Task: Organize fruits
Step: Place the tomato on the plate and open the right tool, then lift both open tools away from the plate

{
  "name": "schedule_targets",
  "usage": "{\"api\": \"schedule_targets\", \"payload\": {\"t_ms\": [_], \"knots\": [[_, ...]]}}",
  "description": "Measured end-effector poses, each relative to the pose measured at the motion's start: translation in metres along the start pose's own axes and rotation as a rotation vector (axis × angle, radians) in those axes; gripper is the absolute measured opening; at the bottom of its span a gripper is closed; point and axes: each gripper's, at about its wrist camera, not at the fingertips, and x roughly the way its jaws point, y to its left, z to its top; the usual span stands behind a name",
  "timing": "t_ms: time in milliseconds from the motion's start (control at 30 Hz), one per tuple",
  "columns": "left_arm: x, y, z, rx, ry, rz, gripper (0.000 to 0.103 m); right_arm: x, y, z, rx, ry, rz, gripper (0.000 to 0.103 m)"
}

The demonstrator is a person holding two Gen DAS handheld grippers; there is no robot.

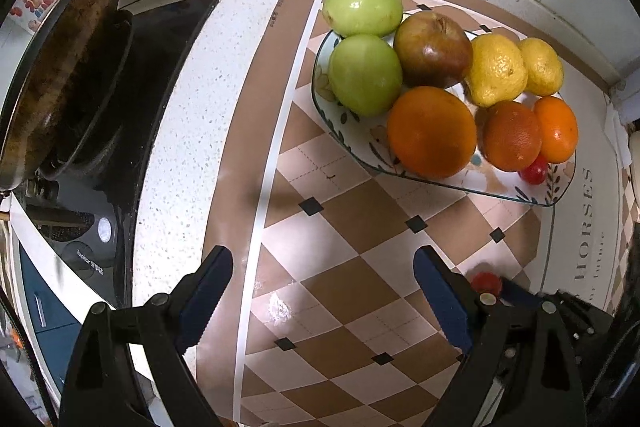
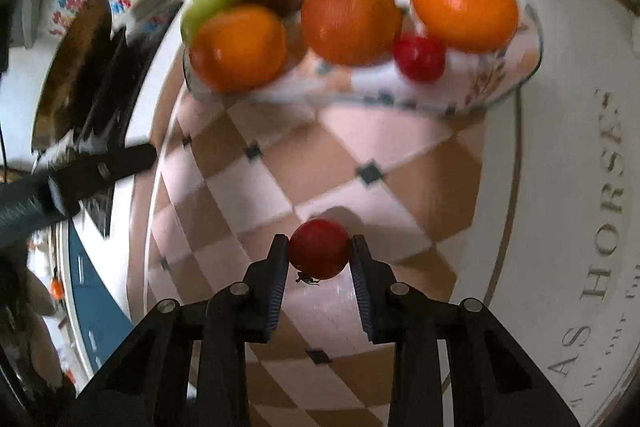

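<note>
Right gripper (image 2: 319, 251): jaws closed to a narrow gap on a small red cherry tomato (image 2: 320, 249), one finger pad against each side of it, the tomato sitting at the fingertips above the checked mat (image 2: 360, 147). Ahead of these jaws, well apart, stands the patterned plate (image 2: 500, 87), view blurred; on it a second cherry tomato (image 2: 419, 57) lies at the near edge between two oranges. Left gripper (image 1: 324, 291): jaws spread wide, nothing between them, only the mat (image 1: 340, 227) below. Plate (image 1: 532, 195) lies ahead and to the right of the left jaws, carrying two green apples (image 1: 365, 74), a dark red-brown apple (image 1: 433, 49), two lemons (image 1: 496, 69), three oranges (image 1: 432, 131) and the small tomato (image 1: 534, 169) at its right end. Just beyond the left gripper's right finger, the held tomato (image 1: 485, 283) and part of the right gripper (image 1: 516, 293) show. To the left of the left jaws: black stove (image 1: 132, 115) with a pan (image 1: 60, 67) on it.
</note>
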Motion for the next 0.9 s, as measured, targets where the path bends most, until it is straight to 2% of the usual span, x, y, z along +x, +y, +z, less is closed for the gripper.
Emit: {"api": "schedule_targets", "payload": {"t_ms": [100,200,367,400,433,500,567,633,733,900], "knots": [[0.0,0.002,0.001,-0.004,-0.009,0.005,0.093,-0.016,0.006,0.021,-0.003,-0.079,0.016,0.033],[0.001,0.005,0.004,-0.013,-0.016,0.012,0.093,-0.02,0.009,0.044,-0.006,-0.118,0.014,0.033],[0.005,0.009,0.006,-0.024,-0.012,0.011,0.093,-0.013,0.006,0.066,0.017,-0.119,0.013,0.035],[0.005,0.01,0.005,-0.025,-0.012,0.008,0.093,-0.012,0.006,0.066,0.021,-0.113,0.011,0.039],[0.005,0.011,0.004,-0.026,-0.013,0.007,0.093,-0.012,0.006,0.064,0.035,-0.11,0.004,0.053],[0.003,0.013,0.003,-0.024,-0.017,0.002,0.093,-0.018,0.003,0.06,0.06,-0.122,-0.011,0.073],[-0.002,0.015,0.001,-0.021,-0.028,-0.004,0.093,-0.033,-0.001,0.053,0.084,-0.142,-0.076,0.08],[-0.01,0.017,0.0,-0.015,-0.048,-0.01,0.093,-0.046,-0.005,0.044,0.096,-0.155,-0.131,0.093],[-0.026,0.019,-0.005,-0.006,-0.085,-0.022,0.093,-0.067,-0.007,0.032,0.114,-0.186,-0.231,0.095],[-0.061,0.019,-0.018,0.03,-0.163,-0.043,0.093,-0.11,0.004,0.005,0.134,-0.269,-0.295,0.095]]}}
